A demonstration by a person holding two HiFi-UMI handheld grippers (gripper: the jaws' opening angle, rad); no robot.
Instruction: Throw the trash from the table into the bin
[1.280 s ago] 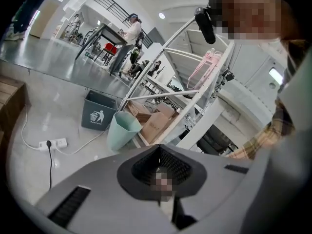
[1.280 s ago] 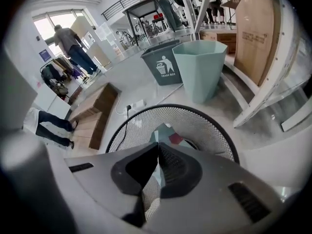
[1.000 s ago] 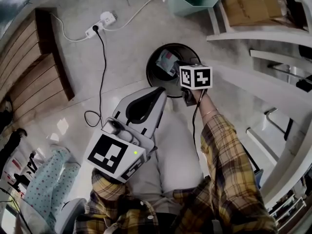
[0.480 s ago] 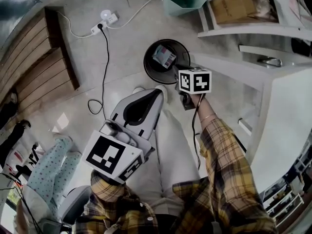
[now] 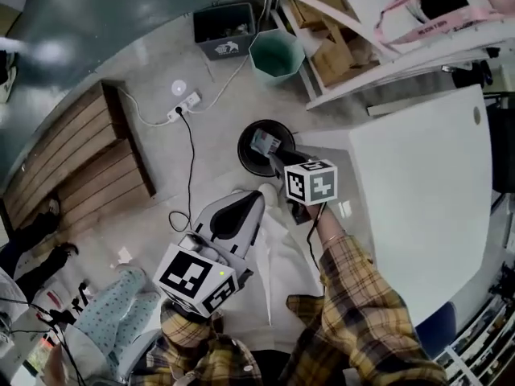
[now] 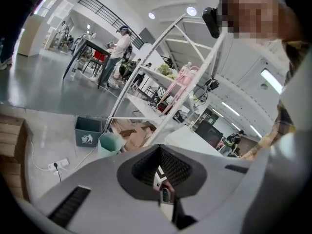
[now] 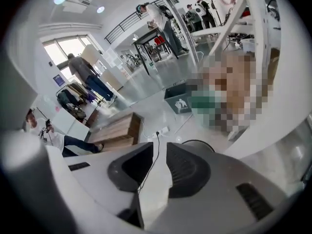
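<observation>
Packet in bin, both grippers empty.
Against half a second ago, the head view has pulled back and the round black bin [image 5: 242, 148] looks smaller; the glossy printed packet [image 5: 264, 142] lies inside it as before. The right gripper [image 5: 278, 162] hangs at the bin's near rim, its jaws a narrow slit apart with nothing between them. The left gripper [image 5: 254, 201] sits nearer the person, its ribbed jaws closed on nothing. A smooth white table [image 5: 418, 207] is on the right gripper's right.

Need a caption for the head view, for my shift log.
Right gripper, jaws open, near the black bin with a packet inside; left gripper shut.
</observation>
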